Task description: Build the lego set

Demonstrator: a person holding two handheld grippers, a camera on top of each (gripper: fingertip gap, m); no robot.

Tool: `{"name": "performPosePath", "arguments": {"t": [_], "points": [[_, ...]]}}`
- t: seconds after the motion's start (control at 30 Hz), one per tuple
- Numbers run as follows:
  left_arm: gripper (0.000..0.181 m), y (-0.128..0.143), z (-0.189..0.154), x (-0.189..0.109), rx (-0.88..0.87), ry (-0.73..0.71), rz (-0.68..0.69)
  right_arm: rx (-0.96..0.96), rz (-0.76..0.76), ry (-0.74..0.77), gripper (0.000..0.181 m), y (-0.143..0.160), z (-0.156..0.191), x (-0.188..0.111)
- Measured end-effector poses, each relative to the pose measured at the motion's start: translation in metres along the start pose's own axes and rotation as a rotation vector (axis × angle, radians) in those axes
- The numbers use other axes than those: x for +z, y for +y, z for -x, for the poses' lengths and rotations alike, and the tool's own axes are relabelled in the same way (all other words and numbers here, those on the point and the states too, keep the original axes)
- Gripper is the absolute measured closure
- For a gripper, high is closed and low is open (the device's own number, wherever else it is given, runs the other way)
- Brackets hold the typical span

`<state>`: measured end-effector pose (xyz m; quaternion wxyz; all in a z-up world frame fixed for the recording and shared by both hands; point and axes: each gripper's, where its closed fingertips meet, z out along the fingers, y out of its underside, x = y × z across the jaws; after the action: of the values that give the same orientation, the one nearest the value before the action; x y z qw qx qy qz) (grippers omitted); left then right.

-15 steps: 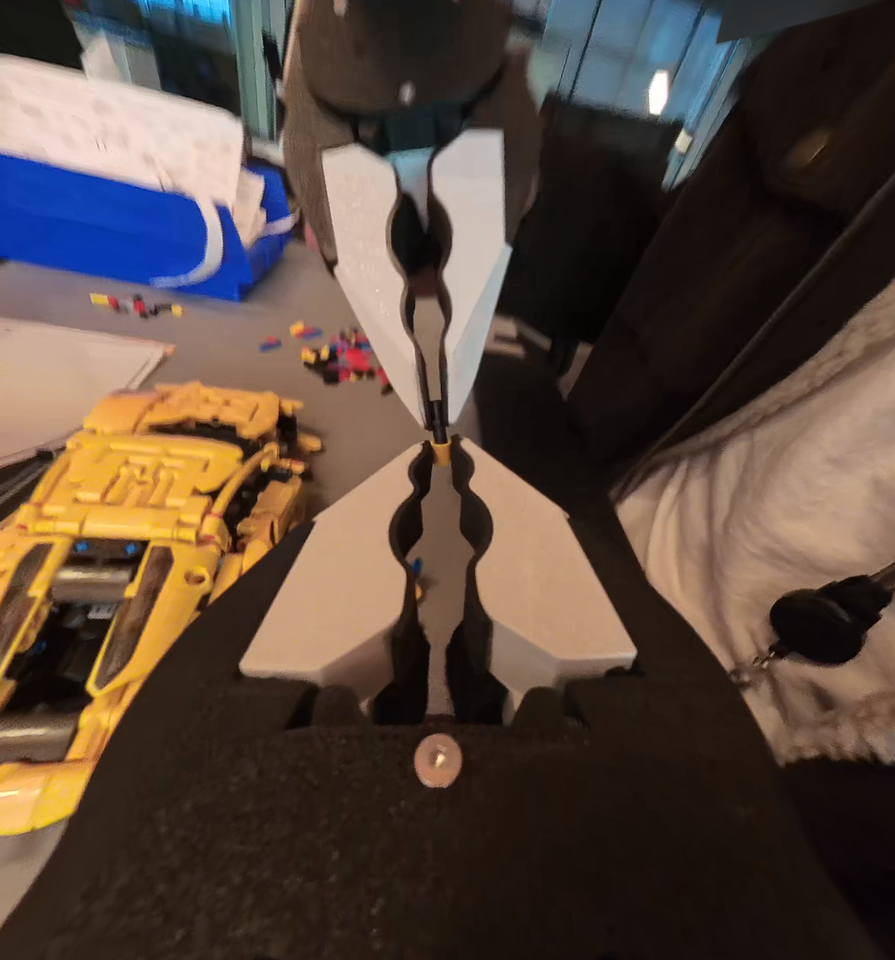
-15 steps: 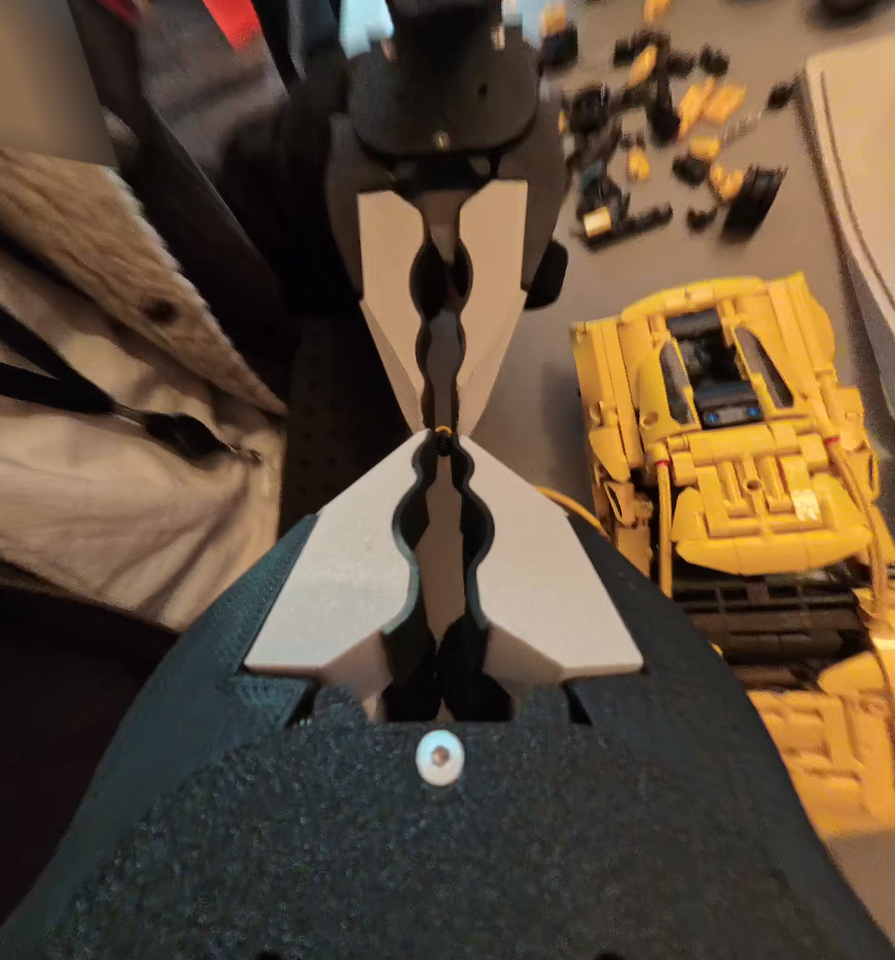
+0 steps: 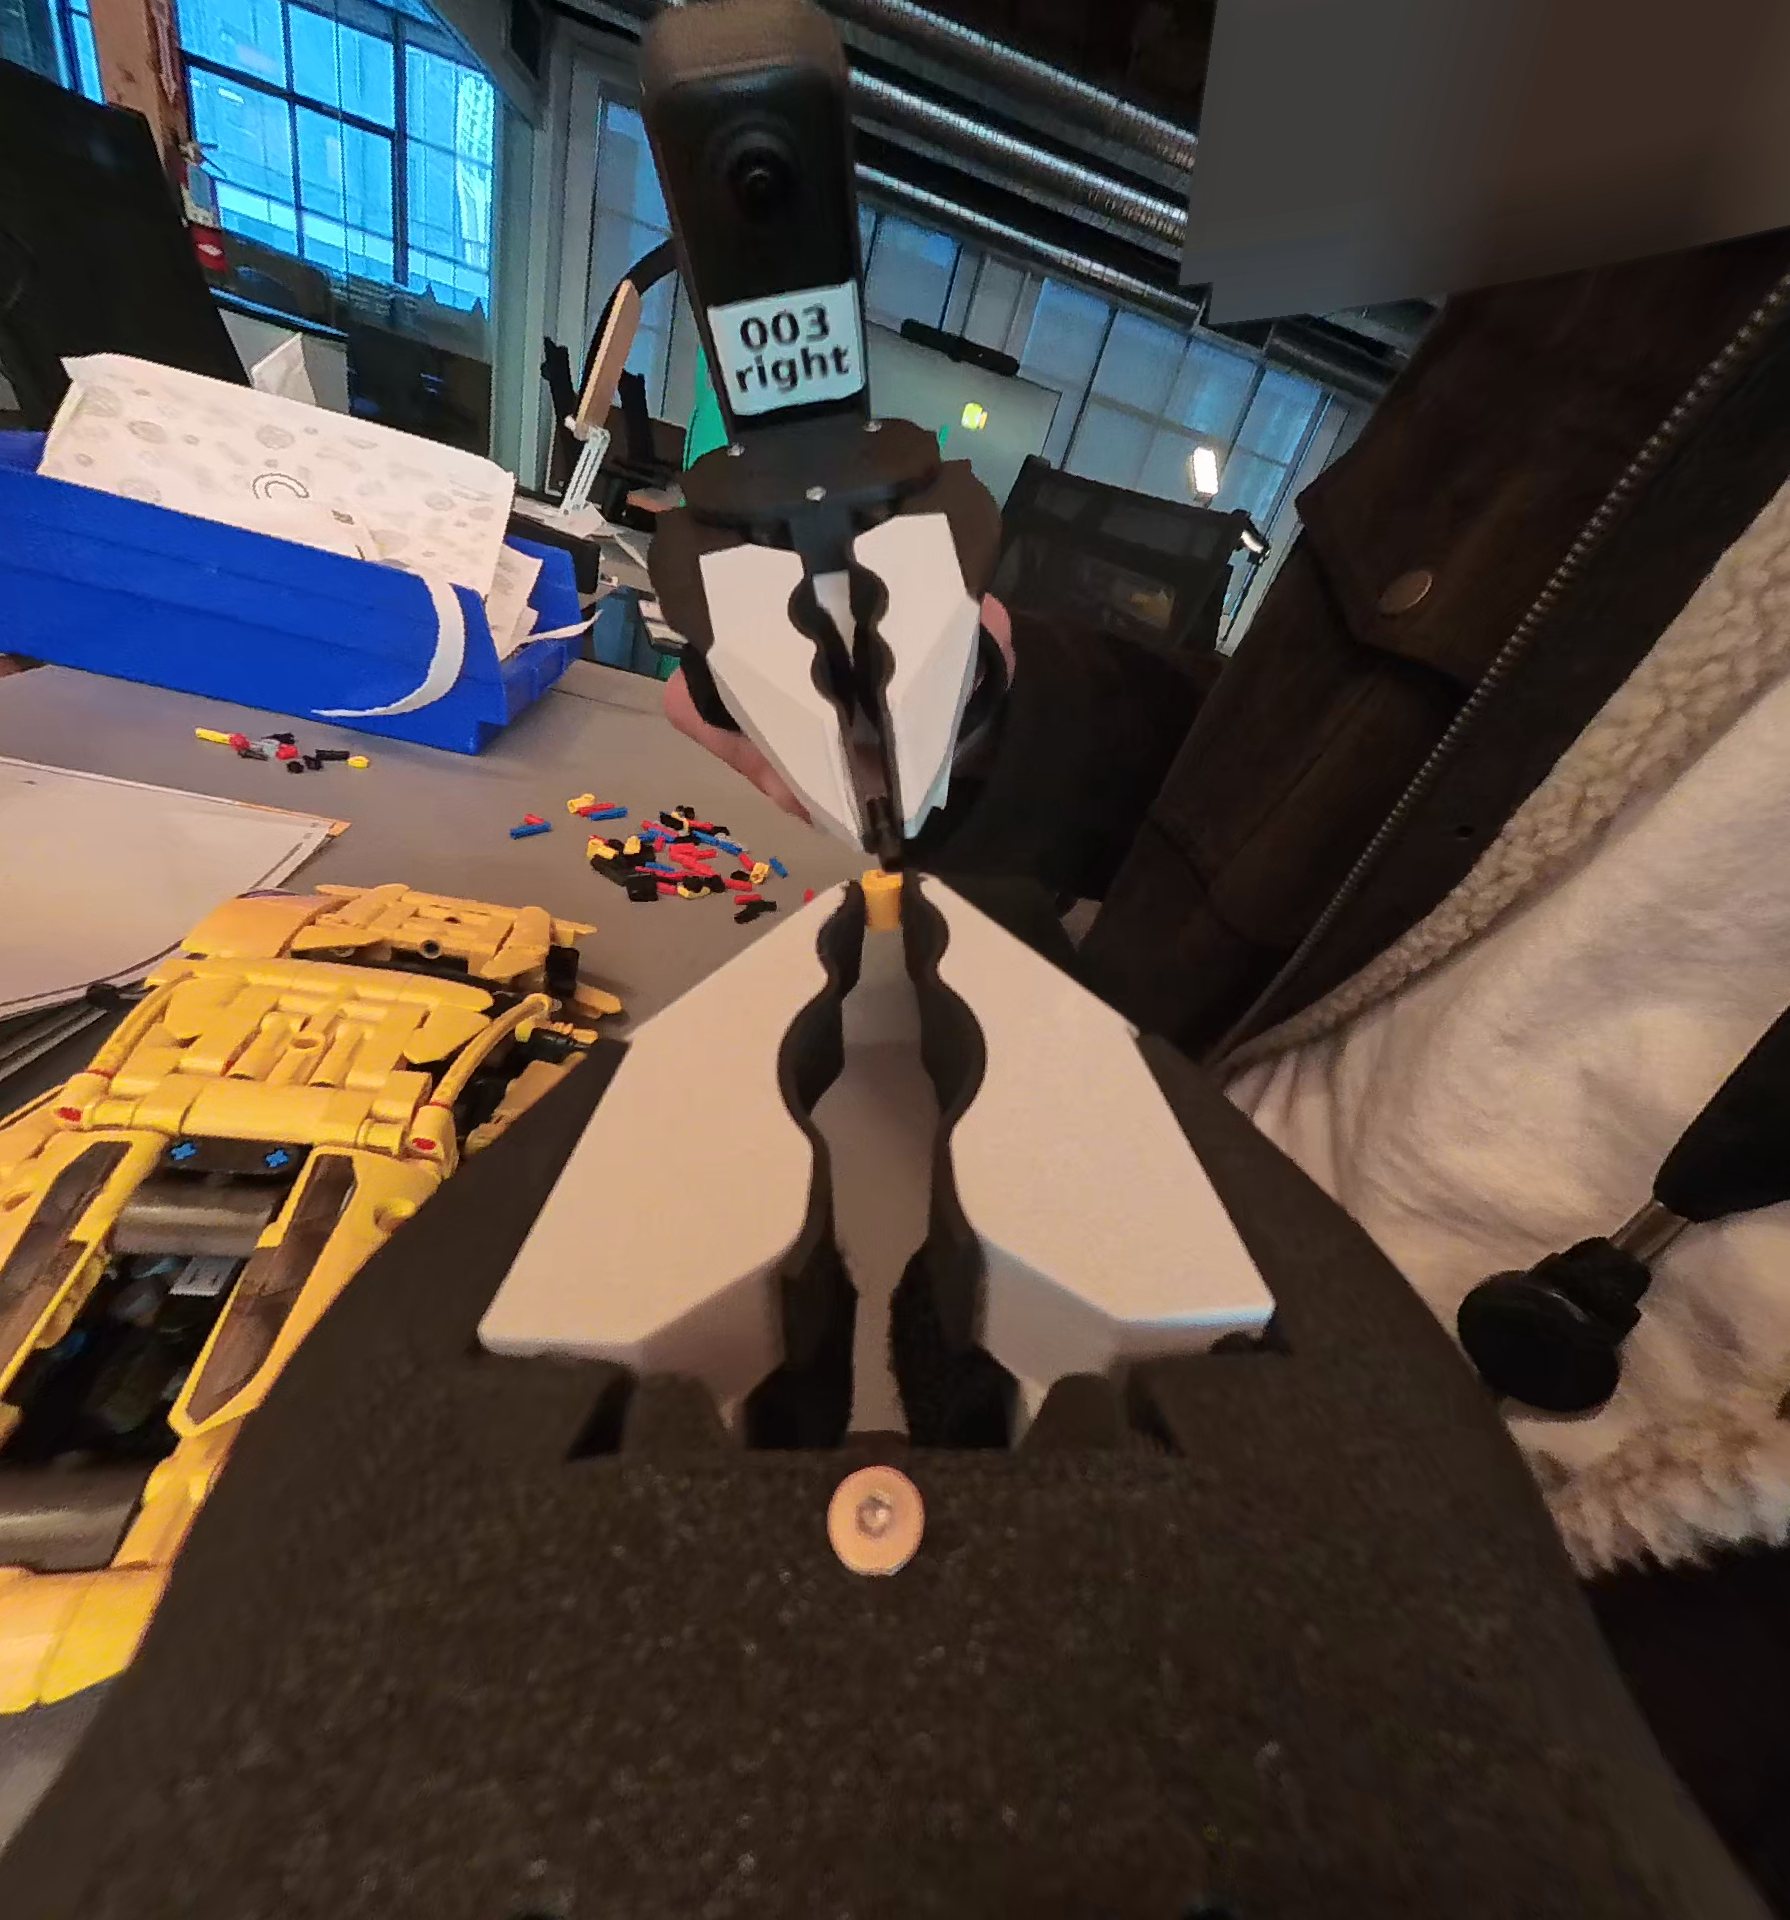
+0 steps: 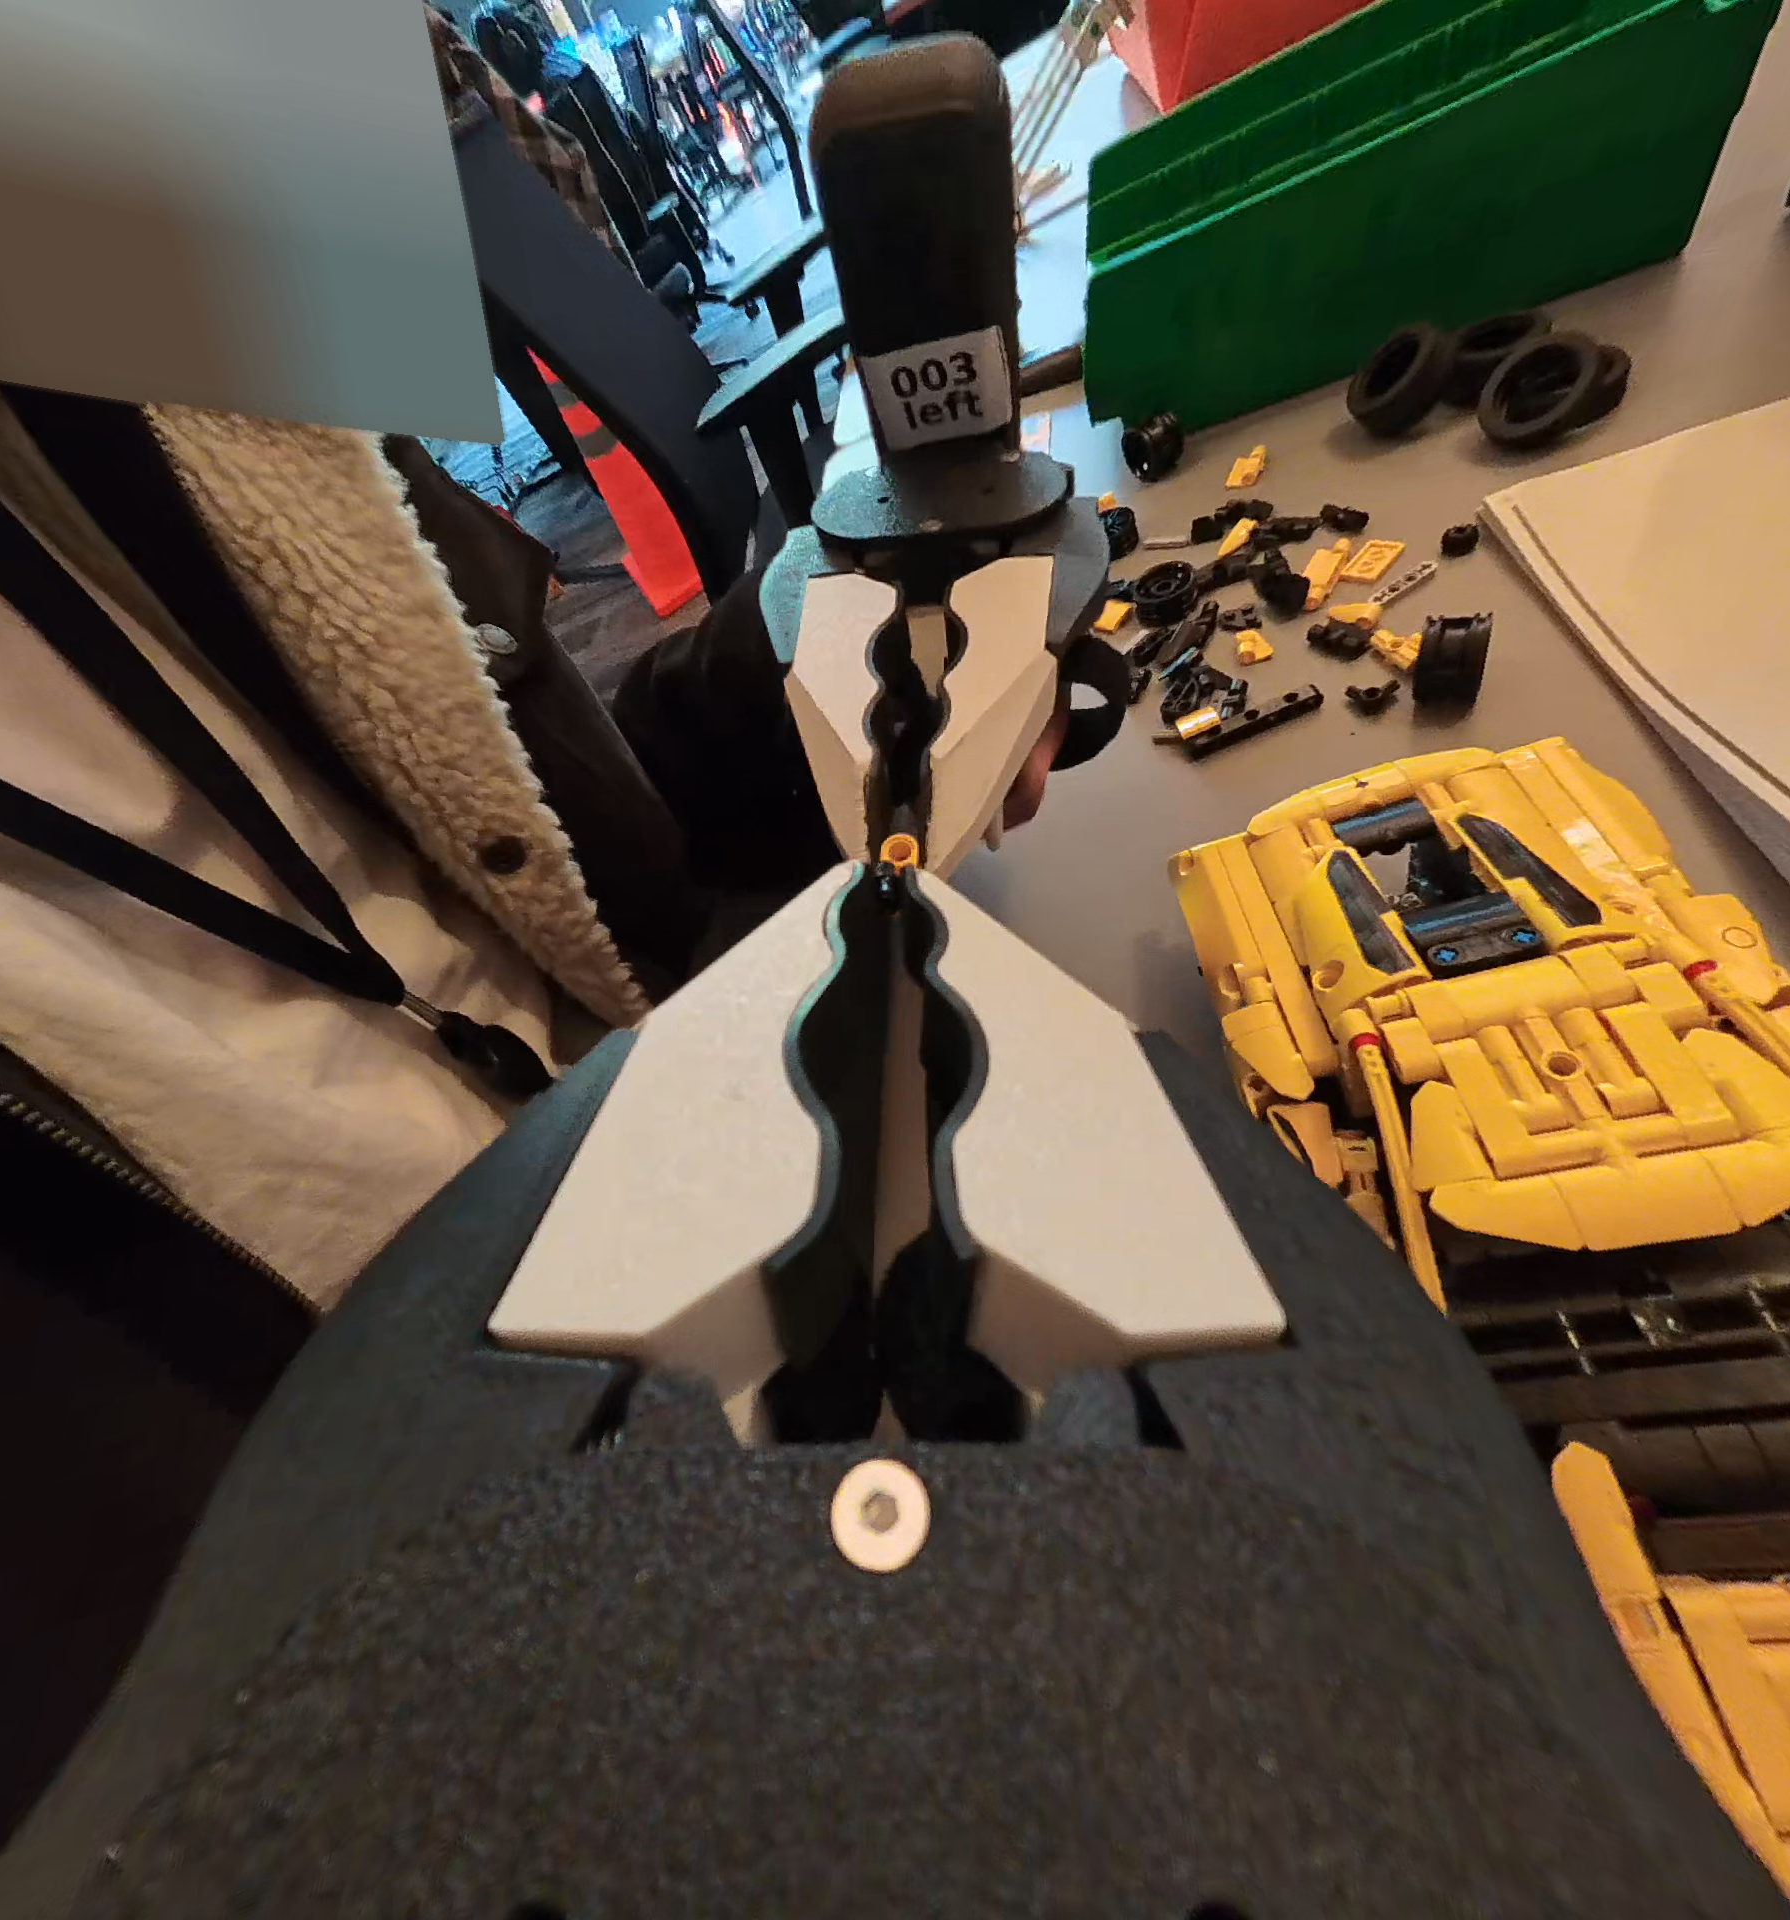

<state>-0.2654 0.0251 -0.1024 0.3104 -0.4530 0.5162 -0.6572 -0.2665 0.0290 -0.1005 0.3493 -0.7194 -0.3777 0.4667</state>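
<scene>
My left tongs (image 3: 878, 902) clamp a short yellow cylindrical bush (image 3: 880, 900), axis toward my right tongs (image 4: 886, 891), which clamp a thin black pin (image 4: 885, 889), tip-to-tip, collinear.

Two facing wrist views, yellow car (image 3: 247, 1091) shared.

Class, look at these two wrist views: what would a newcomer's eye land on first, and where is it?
First, the two tongs meeting tip to tip mid-frame: the left tongs pinch a small yellow piece, the right tongs a small black pin. Next, the big yellow lego car on the grey table beside them, with loose pieces scattered behind.
</scene>
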Motion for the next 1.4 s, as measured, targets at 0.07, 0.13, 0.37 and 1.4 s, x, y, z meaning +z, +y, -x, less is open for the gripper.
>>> {"name": "performPosePath", "arguments": {"t": [0.07, 0.13, 0.37, 1.4], "points": [[0.175, 0.004, 0.002, 0.001, -0.001, -0.009, 0.021, -0.012, 0.038, 0.030, 0.178, 0.004, -0.004, 0.000], [0.175, 0.005, 0.002, 0.001, -0.004, -0.009, 0.027, -0.010, 0.044, 0.025, 0.179, 0.005, -0.004, 0.000], [0.175, 0.004, 0.002, 0.000, -0.014, -0.003, 0.023, -0.004, 0.012, 0.016, 0.178, 0.005, -0.004, 0.001], [0.175, -0.021, 0.005, -0.008, -0.069, -0.001, -0.151, 0.160, -0.375, -0.103, 0.178, -0.011, -0.006, 0.009]]}}
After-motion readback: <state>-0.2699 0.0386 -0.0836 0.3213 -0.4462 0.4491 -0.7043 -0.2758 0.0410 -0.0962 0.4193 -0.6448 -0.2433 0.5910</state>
